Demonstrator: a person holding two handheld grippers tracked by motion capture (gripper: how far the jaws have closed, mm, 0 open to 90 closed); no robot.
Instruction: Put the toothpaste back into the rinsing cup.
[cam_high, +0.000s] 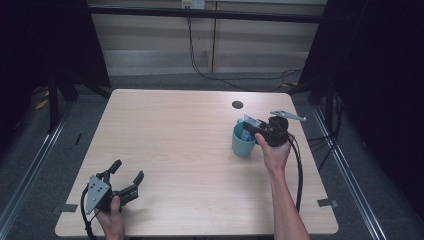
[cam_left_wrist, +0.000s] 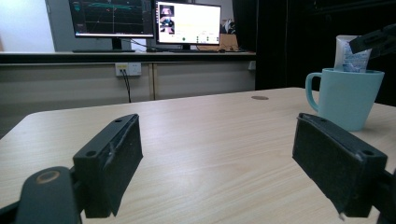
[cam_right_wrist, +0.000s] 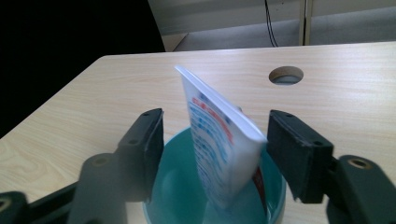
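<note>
Teal mug (cam_high: 243, 141) stands on the pale wooden table (cam_high: 190, 150) toward its three o'clock side, with a white tube printed in blue and red (cam_right_wrist: 219, 149) standing tilted inside it, crimped end up. The right hand-held gripper (cam_high: 252, 126) hovers over the mug's rim; in the right gripper view its jaws stand wide on either side of the tube, the one at three o'clock just beside the tube's edge, whether touching I cannot tell. The left hand-held gripper (cam_high: 126, 172) rests near the table's seven o'clock corner, jaws spread wide, well apart from the mug, which sits at its two o'clock.
</note>
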